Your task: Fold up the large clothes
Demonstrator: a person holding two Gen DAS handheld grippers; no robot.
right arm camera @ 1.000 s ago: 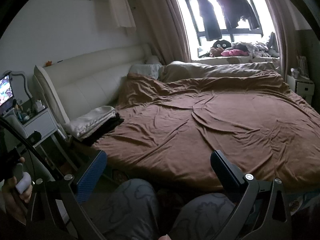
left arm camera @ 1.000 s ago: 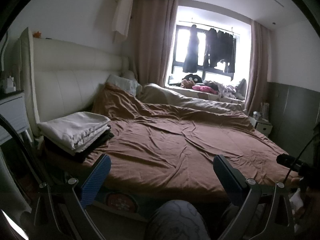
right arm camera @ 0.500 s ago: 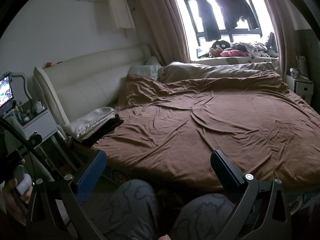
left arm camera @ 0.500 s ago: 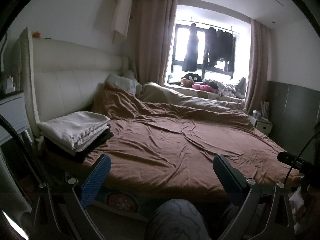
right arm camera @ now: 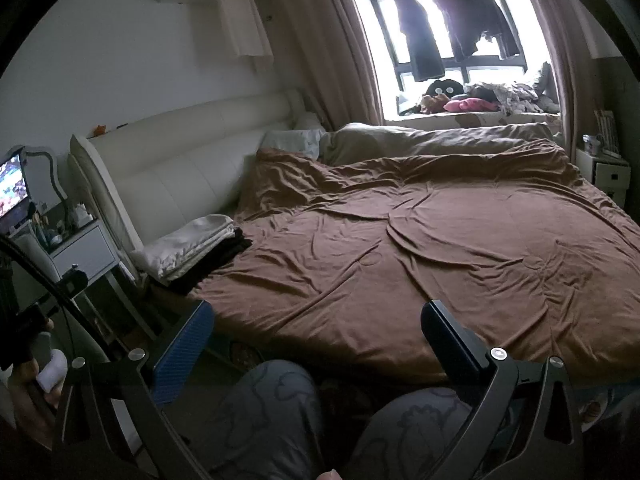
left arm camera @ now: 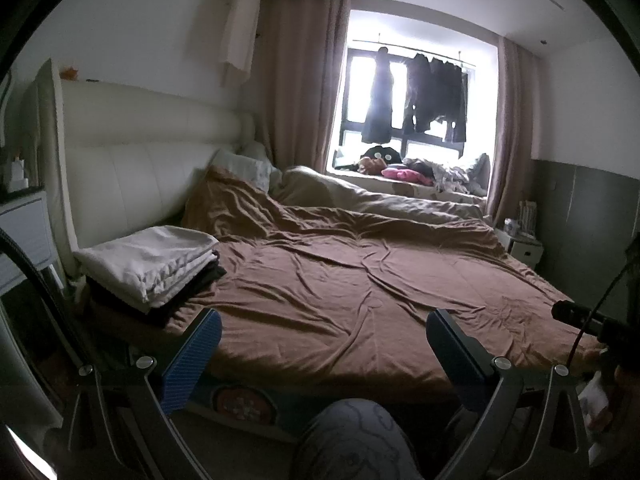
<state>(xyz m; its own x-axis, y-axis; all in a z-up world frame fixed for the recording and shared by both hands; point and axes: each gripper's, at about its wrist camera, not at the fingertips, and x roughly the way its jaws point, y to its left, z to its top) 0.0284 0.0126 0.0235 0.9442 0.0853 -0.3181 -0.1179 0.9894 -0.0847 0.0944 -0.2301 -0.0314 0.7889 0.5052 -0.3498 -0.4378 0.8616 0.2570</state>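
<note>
A stack of folded clothes (left arm camera: 152, 264), pale pieces on top of dark ones, lies at the near left corner of the bed by the headboard; the right wrist view shows the same stack (right arm camera: 192, 248). My left gripper (left arm camera: 322, 352) hangs open at the bed's foot edge with nothing between its blue-padded fingers. My right gripper (right arm camera: 316, 344) is open too, empty, above the person's knees (right arm camera: 280, 412). Both stand well short of the stack. A wrinkled brown blanket (left arm camera: 360, 280) covers the bed.
A white padded headboard (left arm camera: 132, 168) runs along the left. A grey nightstand (right arm camera: 80, 252) stands left of the bed, a white one (right arm camera: 608, 172) at the far right. Loose clothes pile on the window ledge (right arm camera: 492, 100); dark garments hang at the window (left arm camera: 420, 92).
Both views have shifted only slightly; the right wrist camera drifted a little. The grippers stay open and the stack has not moved.
</note>
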